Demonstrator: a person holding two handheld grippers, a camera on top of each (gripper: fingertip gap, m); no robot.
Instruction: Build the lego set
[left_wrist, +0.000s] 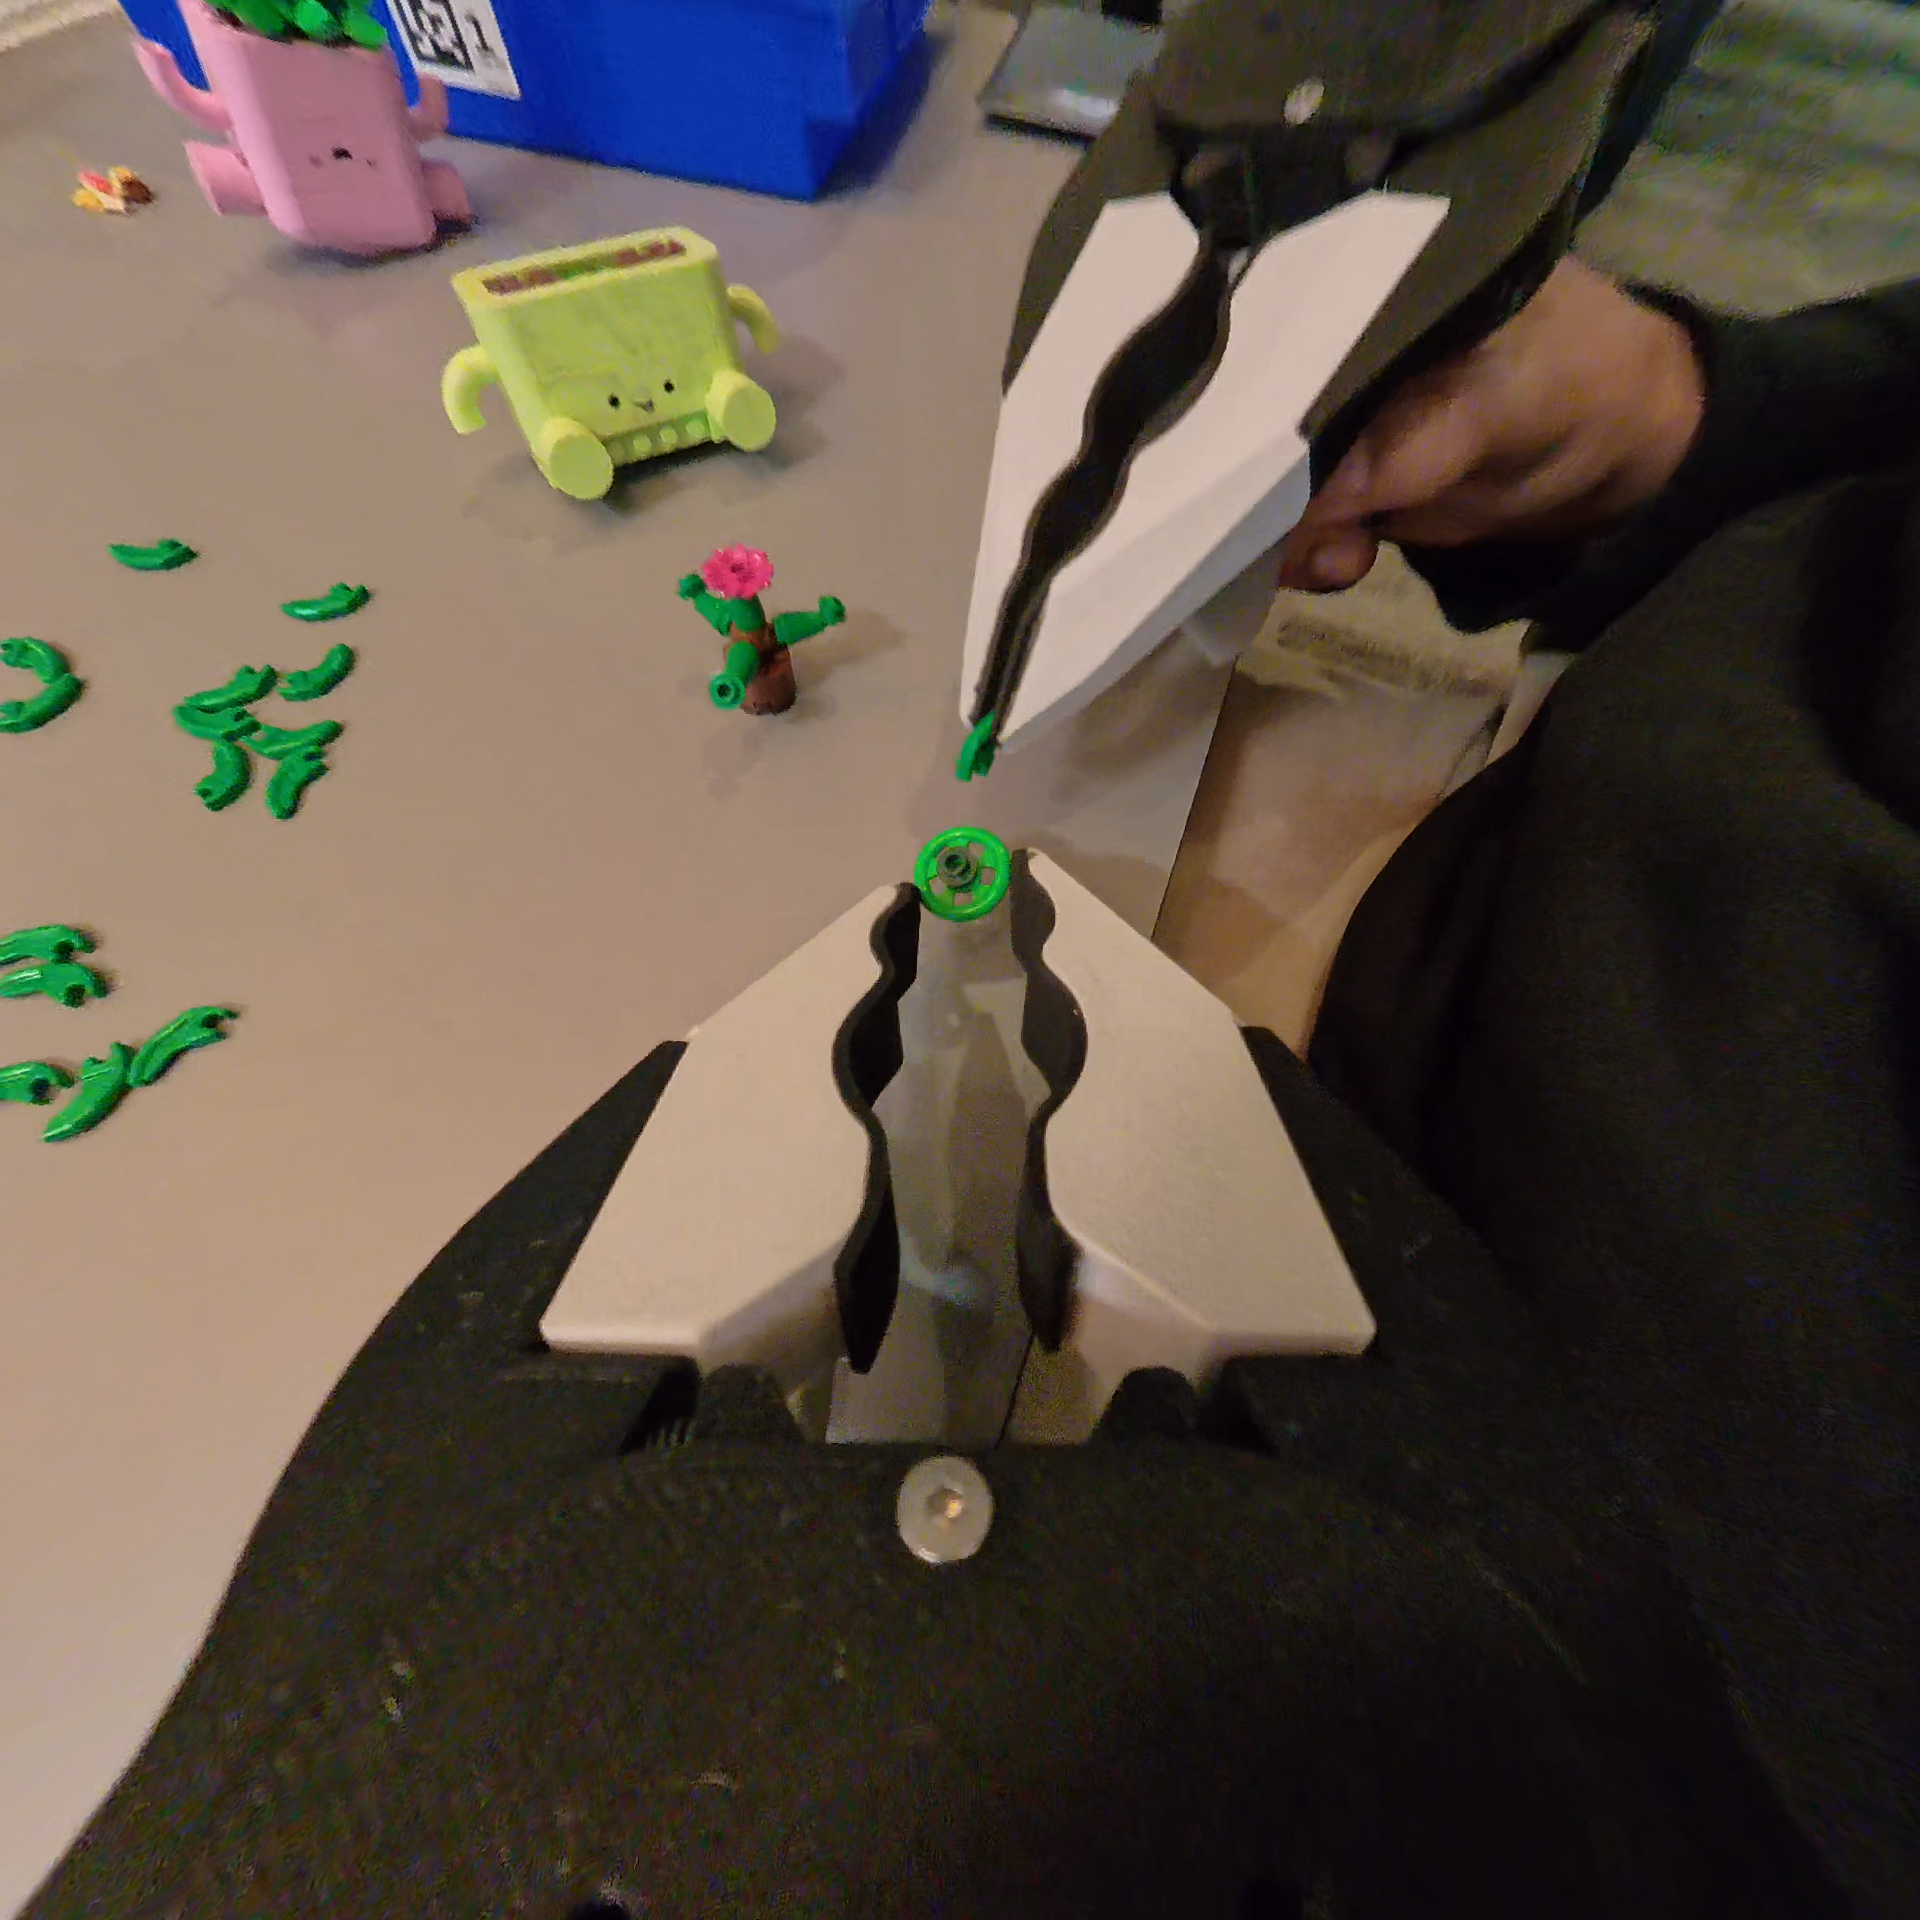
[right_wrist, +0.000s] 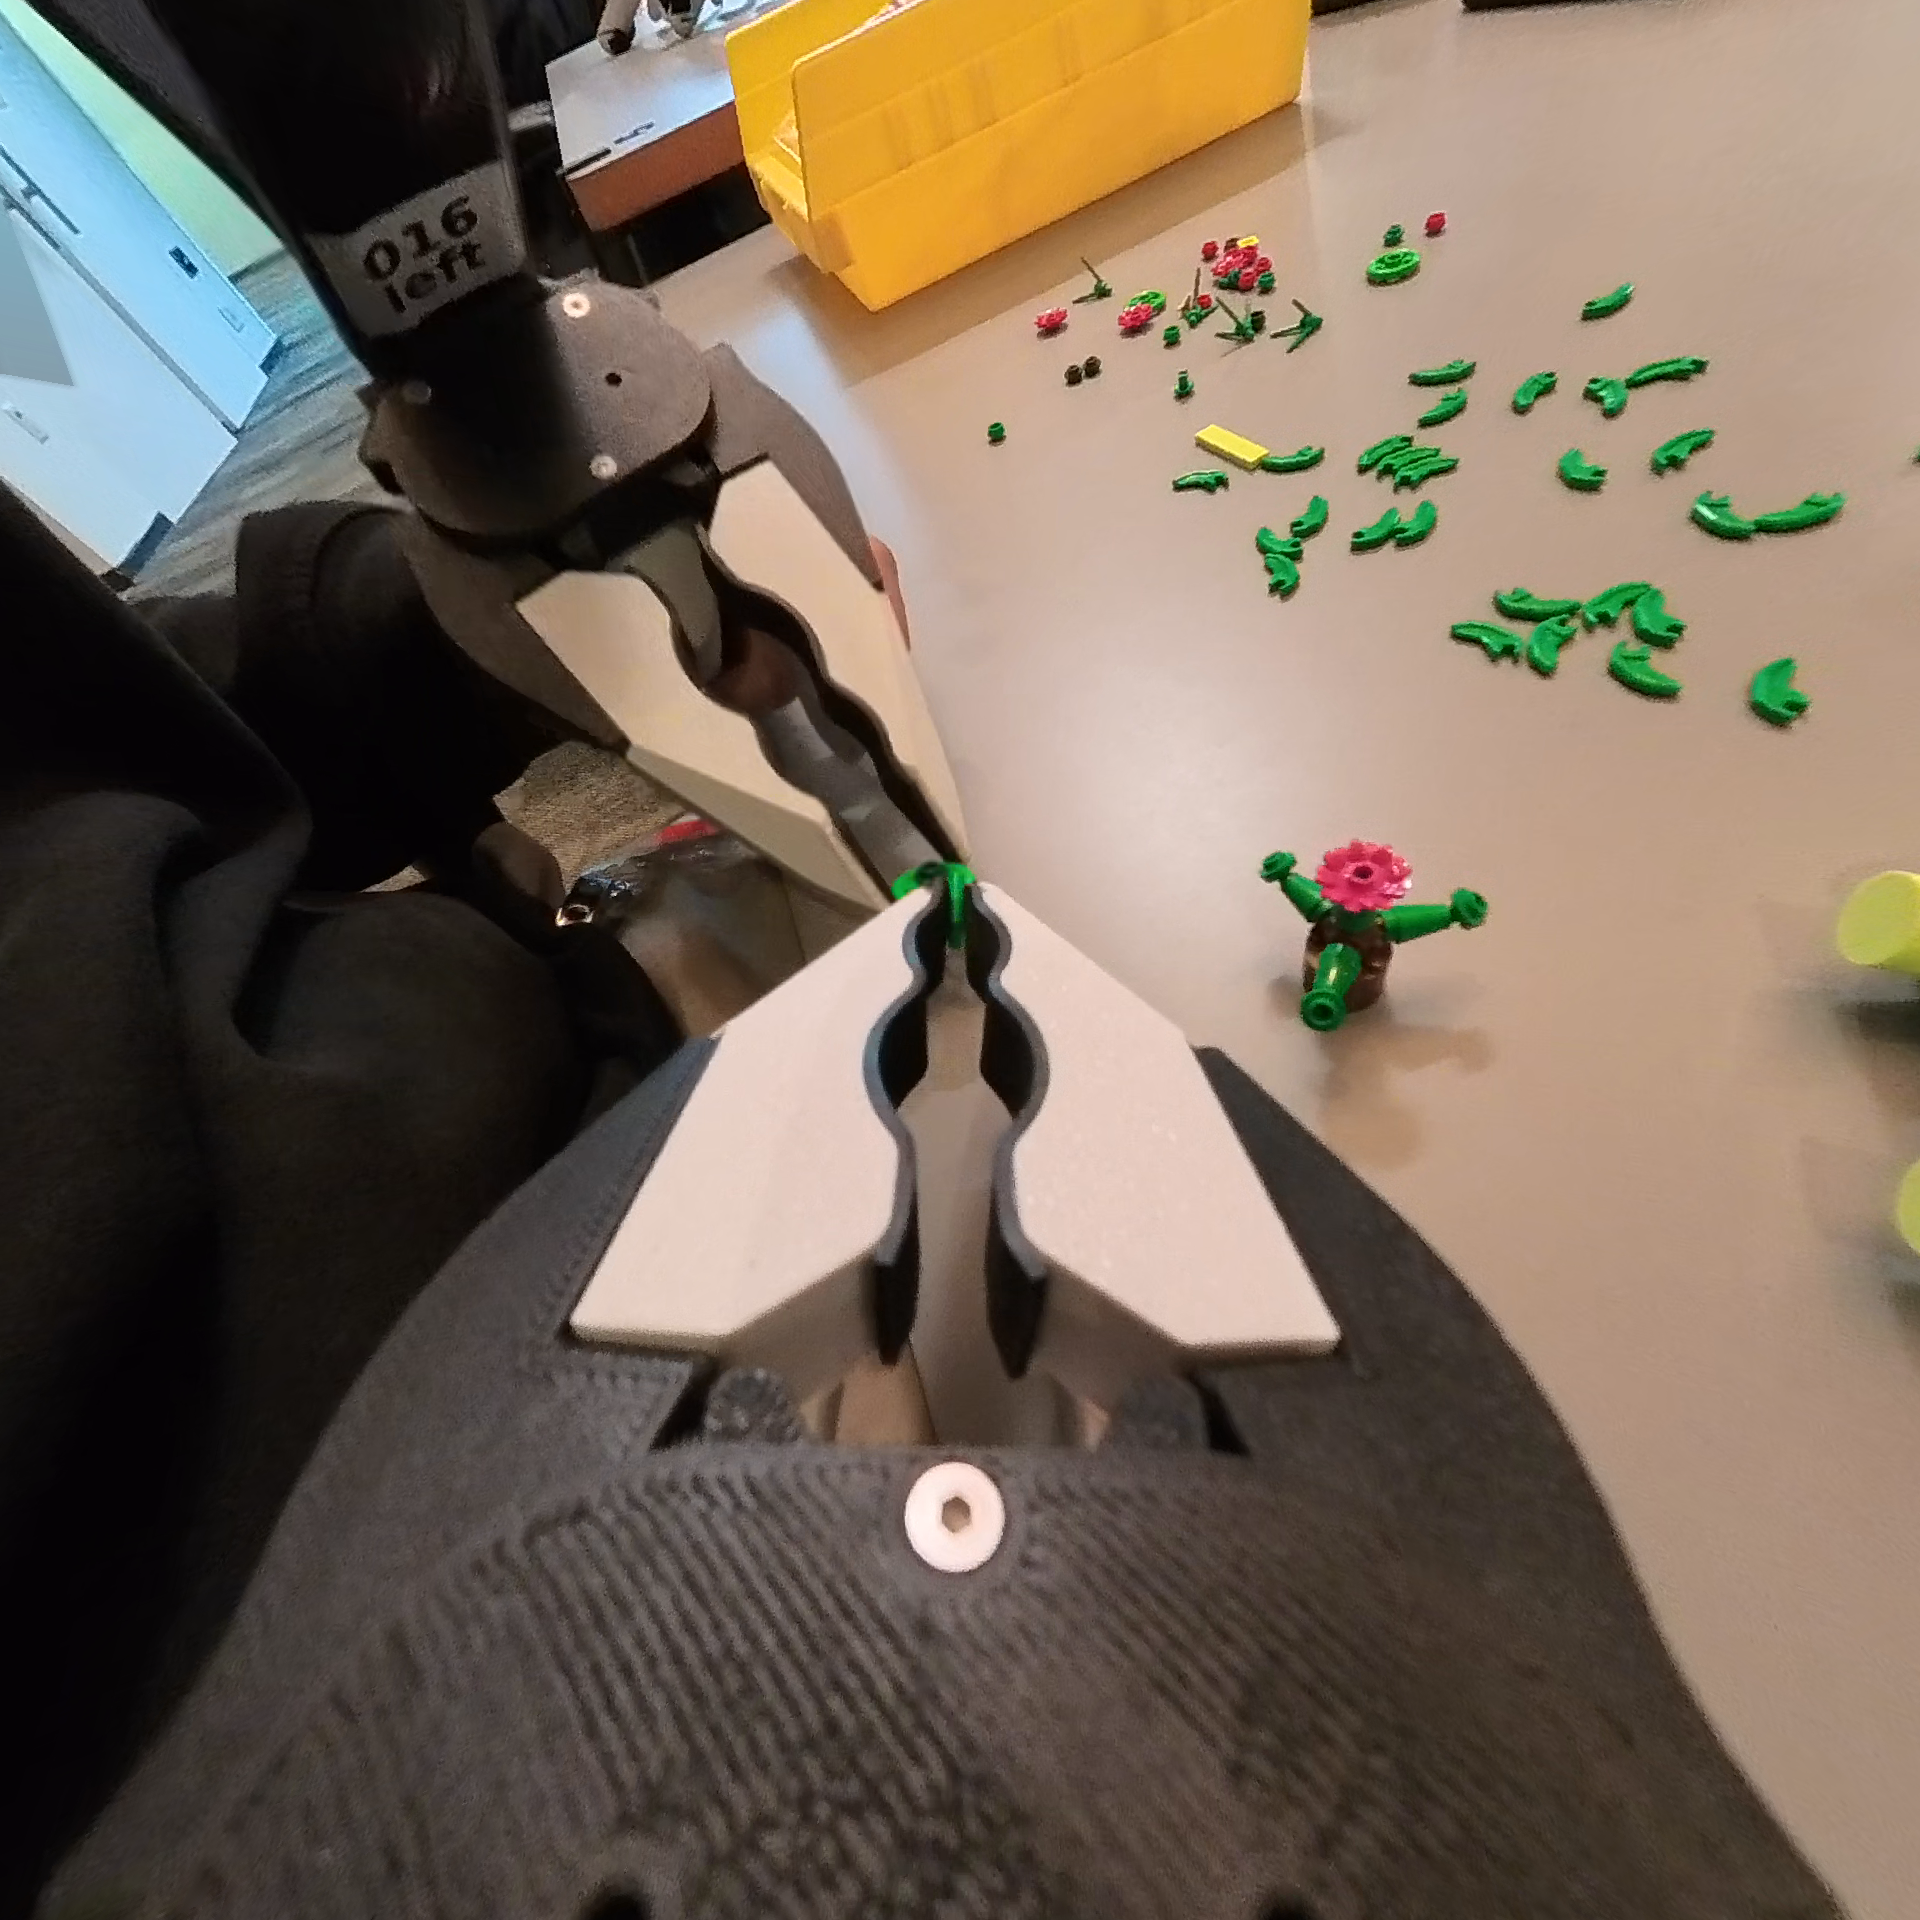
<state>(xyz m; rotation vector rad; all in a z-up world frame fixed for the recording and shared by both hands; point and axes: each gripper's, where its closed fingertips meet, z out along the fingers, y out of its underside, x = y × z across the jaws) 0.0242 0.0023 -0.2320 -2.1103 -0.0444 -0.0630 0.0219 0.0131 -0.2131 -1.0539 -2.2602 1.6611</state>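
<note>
**Assembly partly complete: leaf and wheel held for joining**

The left gripper (left_wrist: 961, 883) was found pinching a green wheel piece (left_wrist: 962, 873); the right gripper (right_wrist: 951, 914) pinched a green leaf (right_wrist: 954, 906), jaws pressed on it. One flowered cactus (right_wrist: 1351, 925) stood finished on the bench (right_wrist: 1143, 727); many loose leaves (right_wrist: 1558, 623) remained. Only the left view showed the lime pot (left_wrist: 613, 353).

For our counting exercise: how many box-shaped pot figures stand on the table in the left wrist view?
2: a pink pot at the far left by the blue bin, and a lime pot nearer, mid-table. Others may lie outside the frame.
</note>
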